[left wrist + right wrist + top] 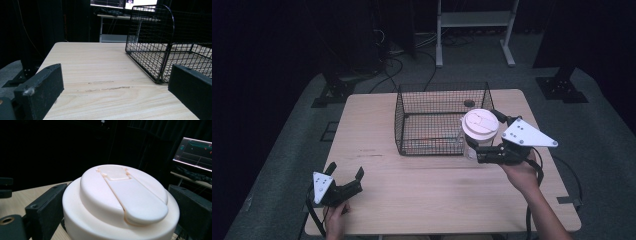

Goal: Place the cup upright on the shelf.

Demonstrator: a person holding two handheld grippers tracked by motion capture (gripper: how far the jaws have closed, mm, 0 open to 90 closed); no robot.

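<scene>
A cup with a white flip lid (pixel 480 126) is at the right front corner of a black wire basket (pixel 399 120) on the wooden table (pixel 412 185). My right gripper (pixel 482 132) is shut on the cup just under the lid, one jaw on each side. In the right gripper view the lid (pixel 120 202) sits between both black jaws of the right gripper (pixel 118 188). My left gripper (pixel 346 171) rests low at the table's front left, open and holding nothing. In the left gripper view its jaws (pixel 116 72) frame bare table (pixel 95 65), with the basket (pixel 150 37) ahead to the right.
A small dark round object (pixel 469 103) lies on the table behind the basket. Beyond the table stand a white frame (pixel 472 30), black stand bases (pixel 562 87) and floor cables (pixel 387 65). A lit monitor (pixel 195 152) is in the right gripper view.
</scene>
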